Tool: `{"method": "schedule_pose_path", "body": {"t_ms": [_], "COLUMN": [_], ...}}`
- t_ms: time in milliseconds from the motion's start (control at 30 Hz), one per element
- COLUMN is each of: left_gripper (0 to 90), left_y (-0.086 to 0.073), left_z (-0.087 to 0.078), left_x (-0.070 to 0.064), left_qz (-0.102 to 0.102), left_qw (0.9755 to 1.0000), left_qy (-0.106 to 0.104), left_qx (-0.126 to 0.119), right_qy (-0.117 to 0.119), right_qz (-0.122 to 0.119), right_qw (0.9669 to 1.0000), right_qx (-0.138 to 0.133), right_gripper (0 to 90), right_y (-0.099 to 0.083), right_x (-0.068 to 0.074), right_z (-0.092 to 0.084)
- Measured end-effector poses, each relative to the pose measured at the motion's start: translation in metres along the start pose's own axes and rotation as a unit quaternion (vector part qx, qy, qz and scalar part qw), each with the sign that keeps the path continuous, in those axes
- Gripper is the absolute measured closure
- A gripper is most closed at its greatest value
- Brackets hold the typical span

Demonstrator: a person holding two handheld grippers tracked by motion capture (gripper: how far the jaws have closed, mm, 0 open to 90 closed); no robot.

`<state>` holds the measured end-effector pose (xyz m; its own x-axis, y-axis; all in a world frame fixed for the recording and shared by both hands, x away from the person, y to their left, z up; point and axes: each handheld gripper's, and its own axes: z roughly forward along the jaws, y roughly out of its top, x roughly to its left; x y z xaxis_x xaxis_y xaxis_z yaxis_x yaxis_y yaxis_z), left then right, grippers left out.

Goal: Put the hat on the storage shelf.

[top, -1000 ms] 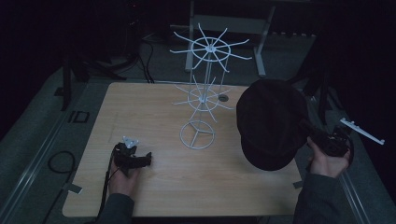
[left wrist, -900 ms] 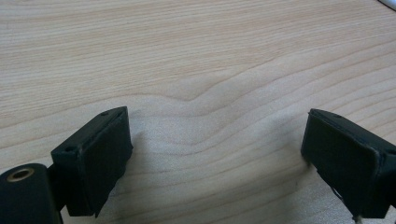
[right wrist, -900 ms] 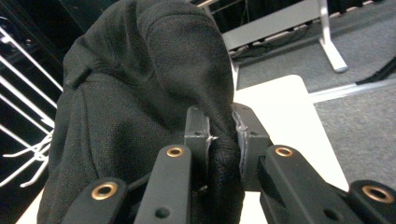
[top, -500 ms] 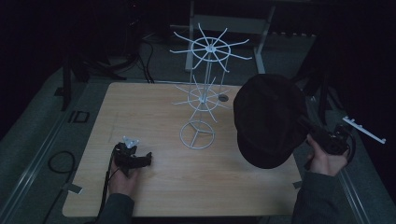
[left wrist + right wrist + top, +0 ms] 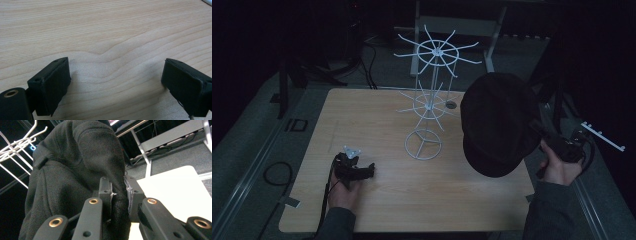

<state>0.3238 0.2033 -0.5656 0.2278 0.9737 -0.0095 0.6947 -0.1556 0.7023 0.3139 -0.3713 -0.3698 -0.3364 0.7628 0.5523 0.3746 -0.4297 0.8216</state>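
We clamp our right gripper [image 5: 119,192] on the black fabric cap [image 5: 499,122], raised over the wooden table's [image 5: 377,115] right edge | white wire rack [image 5: 428,107] just beside it | our left gripper [image 5: 115,82] rests near the front-left corner, jaws apart, holding nothing
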Motion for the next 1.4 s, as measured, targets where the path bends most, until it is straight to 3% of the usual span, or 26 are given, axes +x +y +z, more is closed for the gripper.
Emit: {"method": "schedule_pose_path", "body": {"t_ms": [733,1400], "left_gripper": [9.1,9.0], "left_y": [0.000,0.000], "left_z": [0.000,0.000], "left_x": [0.000,0.000], "left_qz": [0.000,0.001], "left_qw": [1.0000,1.0000], "left_qy": [-0.001,-0.001], "left_qx": [0.000,0.000], "right_qy": [0.028,0.035], "right_qz": [-0.003,-0.005], "right_qw": [0.9995,0.9988], "right_qx": [-0.016,-0.035], "right_gripper": [78.1,78.0], "right_y": [0.007,0.013], "right_x": [0.010,0.014], "right_z": [0.004,0.000]}}
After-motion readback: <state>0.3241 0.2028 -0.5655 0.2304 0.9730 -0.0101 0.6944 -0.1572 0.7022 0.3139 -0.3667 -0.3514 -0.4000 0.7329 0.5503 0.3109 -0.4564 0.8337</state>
